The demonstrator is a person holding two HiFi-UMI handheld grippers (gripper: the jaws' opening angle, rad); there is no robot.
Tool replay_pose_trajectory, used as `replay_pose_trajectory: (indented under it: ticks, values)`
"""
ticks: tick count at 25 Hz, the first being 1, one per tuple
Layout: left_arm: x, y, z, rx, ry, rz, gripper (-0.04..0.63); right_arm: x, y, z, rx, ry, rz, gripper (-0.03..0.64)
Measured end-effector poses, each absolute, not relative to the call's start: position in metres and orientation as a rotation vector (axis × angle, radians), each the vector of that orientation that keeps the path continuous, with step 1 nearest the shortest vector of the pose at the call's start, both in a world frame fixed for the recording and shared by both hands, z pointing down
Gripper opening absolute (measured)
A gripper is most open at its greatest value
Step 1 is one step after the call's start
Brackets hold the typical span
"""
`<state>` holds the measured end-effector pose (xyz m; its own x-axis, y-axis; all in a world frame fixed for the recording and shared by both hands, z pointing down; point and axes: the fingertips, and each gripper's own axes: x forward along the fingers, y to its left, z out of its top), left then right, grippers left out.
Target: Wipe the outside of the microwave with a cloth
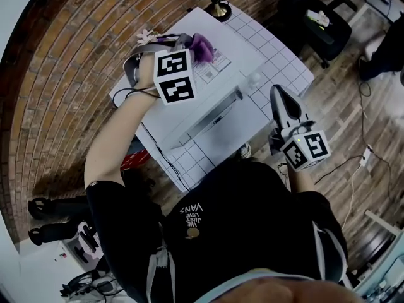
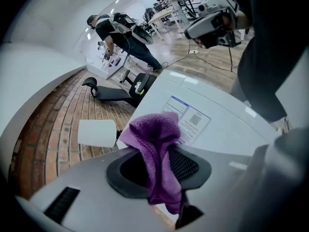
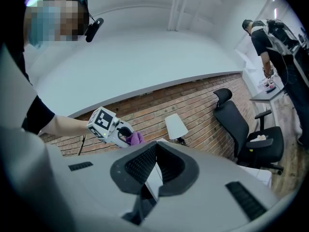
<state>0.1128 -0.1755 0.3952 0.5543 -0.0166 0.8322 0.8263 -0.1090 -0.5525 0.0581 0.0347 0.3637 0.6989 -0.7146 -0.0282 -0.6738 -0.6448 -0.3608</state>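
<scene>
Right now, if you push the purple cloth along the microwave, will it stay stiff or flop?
Probably floppy: the cloth droops in folds from the left gripper. It looks fuzzy and light, so it should likely slide over the microwave, bunching up if pushed hard.

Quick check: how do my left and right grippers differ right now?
The left gripper is clamped on the purple cloth; the right gripper has its jaws together with nothing between them. The left gripper is over the top of the microwave; the right gripper is held off to its side, by the table edge. Both carry a marker cube.
</scene>
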Motion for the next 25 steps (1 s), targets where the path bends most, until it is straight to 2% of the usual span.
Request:
replay_pose_trajectory:
  ticks: [16,25]
  values:
    - [-0.112,-0.304,0.389,-1.600,-0.619,-0.932,0.129,-0.047,-0.079,0.353,-2.480,1.285,-0.169,0.000]
    - [-0.183,-0.310,0.414,-1.623,-0.688,-0.976,0.130,-0.076,-0.094,0.362,-2.484,1.278,-0.203,0.000]
